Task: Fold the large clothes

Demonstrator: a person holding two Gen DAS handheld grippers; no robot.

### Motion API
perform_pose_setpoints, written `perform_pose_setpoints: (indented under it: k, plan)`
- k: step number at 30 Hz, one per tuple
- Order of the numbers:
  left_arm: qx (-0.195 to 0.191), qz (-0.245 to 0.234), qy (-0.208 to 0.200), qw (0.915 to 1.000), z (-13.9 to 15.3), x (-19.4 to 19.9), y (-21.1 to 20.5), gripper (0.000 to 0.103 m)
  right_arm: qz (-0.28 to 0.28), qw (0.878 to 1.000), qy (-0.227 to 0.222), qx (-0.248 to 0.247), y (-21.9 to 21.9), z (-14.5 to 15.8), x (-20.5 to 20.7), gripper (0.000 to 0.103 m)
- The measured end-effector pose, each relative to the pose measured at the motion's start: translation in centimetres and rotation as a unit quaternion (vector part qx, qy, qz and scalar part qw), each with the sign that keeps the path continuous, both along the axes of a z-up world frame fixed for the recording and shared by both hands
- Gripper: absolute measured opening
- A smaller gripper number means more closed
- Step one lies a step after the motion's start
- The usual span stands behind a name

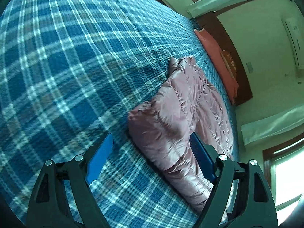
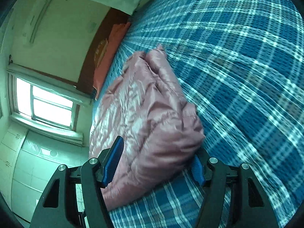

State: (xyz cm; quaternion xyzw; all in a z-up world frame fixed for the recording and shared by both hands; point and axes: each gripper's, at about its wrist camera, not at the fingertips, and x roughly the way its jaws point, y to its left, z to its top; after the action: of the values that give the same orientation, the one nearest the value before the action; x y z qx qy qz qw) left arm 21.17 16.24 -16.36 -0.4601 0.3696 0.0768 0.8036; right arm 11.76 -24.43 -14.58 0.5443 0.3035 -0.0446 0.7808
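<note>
A pink padded jacket [image 1: 182, 114] is seen lying in a folded bundle on the blue checked blanket [image 1: 66, 66] of a bed, near the bed's edge. The left gripper [image 1: 151, 148] is held above the blanket with its jaws wide apart and nothing between them. The right gripper's [image 2: 157, 152] jaws are spread wide around the jacket's near end, not closed on it.
</note>
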Motion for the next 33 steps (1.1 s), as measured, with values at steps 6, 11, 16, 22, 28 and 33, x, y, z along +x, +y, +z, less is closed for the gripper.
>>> perform_pose_setpoints:
  k: [6, 11, 16, 22, 28, 33]
  plan:
    - [0.008, -0.013, -0.002, 0.9999, -0.3, 2.4, -0.7, 0.034, -0.002, 1.0, 0.002, 0.008, -0.4, -1.1, 1.8, 0.027]
    - [0.026, -0.025, -0.017, 0.9992, 0.4, 3.1, -1.0, 0.011, 0.011, 1.0, -0.019, -0.007, -0.2, -0.5, 0.3, 0.015]
    - [0.034, -0.029, -0.024, 0.9987, 1.4, 1.6, -0.7, 0.009, 0.019, 0.999, -0.024, -0.009, 0.0, 0.1, -2.2, 0.014]
    - [0.029, -0.035, -0.018, 0.9988, 1.4, -3.9, 0.4, 0.009, 0.035, 0.999, -0.017, -0.011, 1.0, -0.1, -7.8, 0.014]
    - [0.032, -0.043, -0.009, 0.9985, 1.0, -9.3, 1.4, 0.009, 0.041, 0.999, -0.01, -0.003, 1.5, -0.2, -12.5, 0.014]
    - [0.032, -0.045, -0.008, 0.9984, 1.1, -13.7, 2.1, 0.009, 0.049, 0.999, -0.004, -0.004, 2.2, -0.4, -15.5, 0.014]
